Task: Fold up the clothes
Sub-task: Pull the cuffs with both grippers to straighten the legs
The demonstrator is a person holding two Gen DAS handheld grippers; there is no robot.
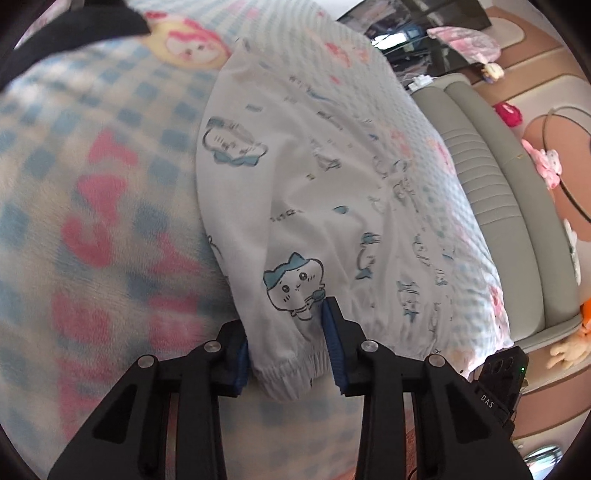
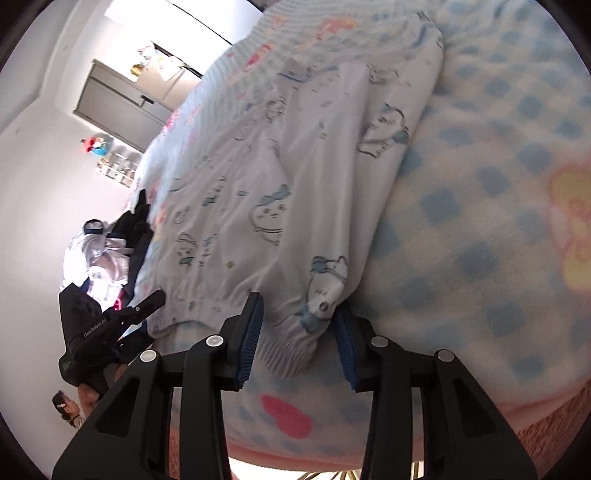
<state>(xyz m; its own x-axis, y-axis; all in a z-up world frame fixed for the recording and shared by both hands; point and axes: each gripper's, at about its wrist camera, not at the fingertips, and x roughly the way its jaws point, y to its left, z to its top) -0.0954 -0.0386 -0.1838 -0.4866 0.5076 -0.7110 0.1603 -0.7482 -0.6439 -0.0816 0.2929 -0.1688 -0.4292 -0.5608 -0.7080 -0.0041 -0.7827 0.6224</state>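
Observation:
A white garment printed with blue cartoon cats [image 1: 306, 192] lies flat on a blue-checked fleece blanket [image 1: 92, 184]; it also shows in the right wrist view [image 2: 280, 192]. My left gripper [image 1: 286, 339] is open, its blue pads either side of the elastic hem at one corner. My right gripper [image 2: 301, 332] is open, its pads either side of the hem at the other corner. The left gripper's tip [image 2: 147, 301] shows at the left in the right wrist view.
A dark garment [image 1: 74, 33] lies at the blanket's far left corner. A grey padded headboard [image 1: 498, 192] runs along the right. Plush toys [image 1: 546, 166] sit beyond it. A pile of clothes [image 2: 107, 254] lies past the bed's far edge.

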